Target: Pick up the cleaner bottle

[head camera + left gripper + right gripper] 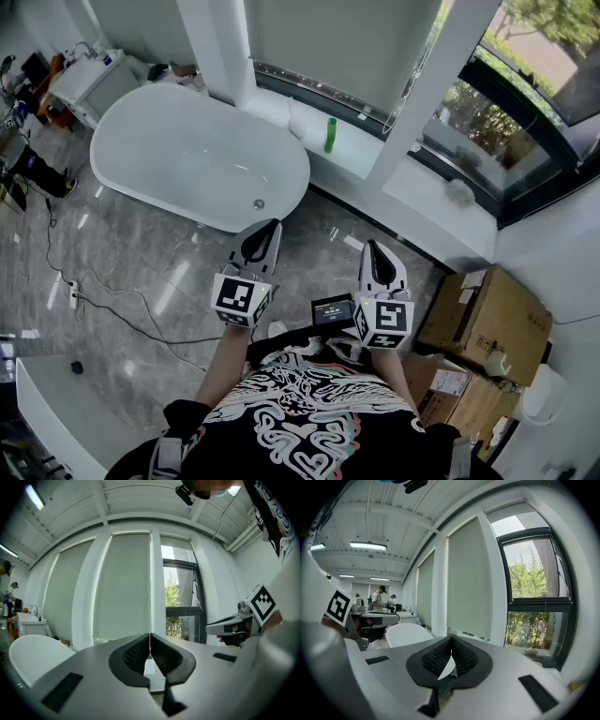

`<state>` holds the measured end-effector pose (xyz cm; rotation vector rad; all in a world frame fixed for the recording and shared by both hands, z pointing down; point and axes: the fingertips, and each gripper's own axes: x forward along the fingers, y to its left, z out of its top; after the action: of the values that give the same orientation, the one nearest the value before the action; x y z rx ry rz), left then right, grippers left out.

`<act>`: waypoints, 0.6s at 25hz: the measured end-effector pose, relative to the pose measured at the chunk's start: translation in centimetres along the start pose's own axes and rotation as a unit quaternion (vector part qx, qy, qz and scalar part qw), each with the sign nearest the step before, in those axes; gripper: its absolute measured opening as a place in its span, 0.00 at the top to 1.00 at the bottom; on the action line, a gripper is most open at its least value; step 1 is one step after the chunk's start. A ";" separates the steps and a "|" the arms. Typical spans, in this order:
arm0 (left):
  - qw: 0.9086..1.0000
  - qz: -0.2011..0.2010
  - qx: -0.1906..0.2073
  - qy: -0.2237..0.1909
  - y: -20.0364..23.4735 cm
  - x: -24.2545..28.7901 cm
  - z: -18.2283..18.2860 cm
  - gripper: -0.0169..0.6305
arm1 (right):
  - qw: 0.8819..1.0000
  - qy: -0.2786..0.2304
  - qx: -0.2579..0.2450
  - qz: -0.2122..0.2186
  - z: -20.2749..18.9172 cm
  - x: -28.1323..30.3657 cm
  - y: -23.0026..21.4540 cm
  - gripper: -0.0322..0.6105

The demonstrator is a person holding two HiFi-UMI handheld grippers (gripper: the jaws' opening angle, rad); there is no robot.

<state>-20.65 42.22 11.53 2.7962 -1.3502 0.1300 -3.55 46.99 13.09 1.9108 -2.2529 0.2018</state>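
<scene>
White L hand-held gripper (270, 228) & R hand-held gripper (374, 248): jaws pressed together on both, nothing between. Green cleaner bottle (330, 135) stands upright on window ledge (361, 157), well ahead, behind bathtub (187, 150).

Black shirt (309, 412) with white swirls; white left hand-held gripper (273, 225) and right hand-held gripper (373, 246) bear black-and-white marker cubes (242, 298).
</scene>
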 end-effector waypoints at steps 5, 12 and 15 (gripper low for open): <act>1.000 -0.013 -0.004 0.001 -1.7 1.1 -0.2 0.95 | 1.000 0.000 0.002 0.000 -0.2 0.0 -1.7 0.91; 1.000 -0.010 0.008 0.011 -3.9 3.5 -0.1 0.95 | 1.000 -0.008 0.026 0.007 -0.4 0.4 -5.1 0.91; 1.000 -0.008 0.016 0.010 -5.1 4.4 0.0 0.95 | 0.999 -0.009 0.033 0.011 -0.9 0.4 -6.5 0.91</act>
<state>-13.92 41.94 11.98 2.8225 -1.3333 0.1801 2.89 45.70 13.99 1.9274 -2.3069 0.2663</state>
